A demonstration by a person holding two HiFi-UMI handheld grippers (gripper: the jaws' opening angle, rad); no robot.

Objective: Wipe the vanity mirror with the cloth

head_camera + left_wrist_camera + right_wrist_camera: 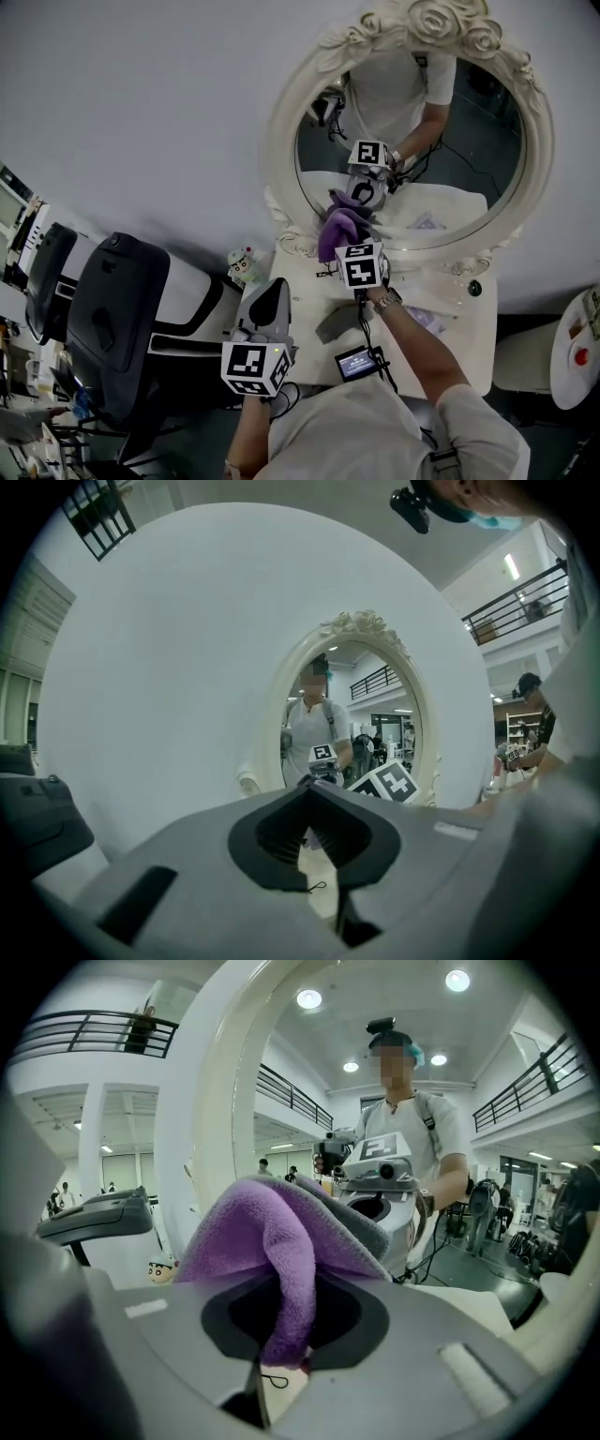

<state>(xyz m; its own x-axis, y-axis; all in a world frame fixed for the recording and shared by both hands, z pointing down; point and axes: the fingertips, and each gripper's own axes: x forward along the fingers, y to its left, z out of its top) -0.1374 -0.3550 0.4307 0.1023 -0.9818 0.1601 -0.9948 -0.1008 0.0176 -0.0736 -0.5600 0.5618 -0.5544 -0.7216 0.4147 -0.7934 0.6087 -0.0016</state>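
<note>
The right tongs (349,242) were clamped on the purple cloth (337,225), which lay against the lower left of the vanity mirror (487,141). The left tongs (272,291) were closed together on nothing, low in the frame, away from the mirror.

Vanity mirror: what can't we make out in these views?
- Cloth-to-glass contact: in the right gripper view the purple cloth, clamped in the right gripper, fills the foreground; in the head view it covers that spot.
- Lower rim of the vanity mirror: left gripper view, hidden behind the shut left gripper.
- Readout on the small screen: head view, too small.
</note>
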